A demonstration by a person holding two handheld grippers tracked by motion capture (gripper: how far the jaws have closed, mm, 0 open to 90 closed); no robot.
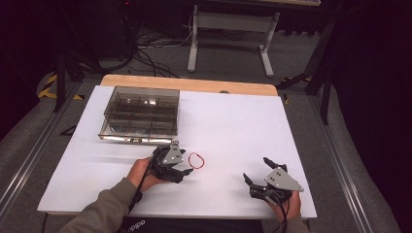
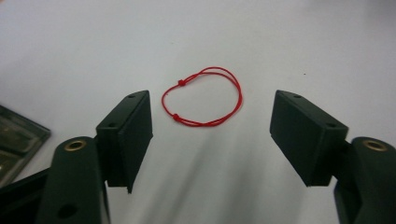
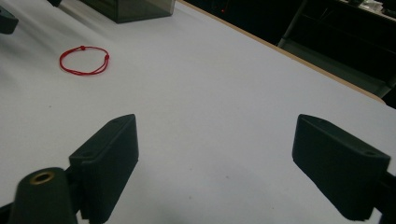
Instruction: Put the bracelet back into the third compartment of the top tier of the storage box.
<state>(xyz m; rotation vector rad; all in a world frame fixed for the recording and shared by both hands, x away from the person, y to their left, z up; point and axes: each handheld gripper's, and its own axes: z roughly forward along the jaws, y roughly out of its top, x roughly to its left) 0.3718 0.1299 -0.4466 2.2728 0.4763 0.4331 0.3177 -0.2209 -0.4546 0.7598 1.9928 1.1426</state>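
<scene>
Reaching stage, by the look of it: left gripper spread wide and empty just left of the red string bracelet, a thin knotted loop lying flat at frame centre, right gripper likewise released at lower right; next, lowering and pinching the cord.

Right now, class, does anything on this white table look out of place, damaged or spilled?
Nothing looks damaged or spilled. The thin red string loop lies flat and whole on the white table, between but ahead of the open left gripper jaws, untouched. The smoky clear plastic compartment box sits square near the far left corner.
</scene>
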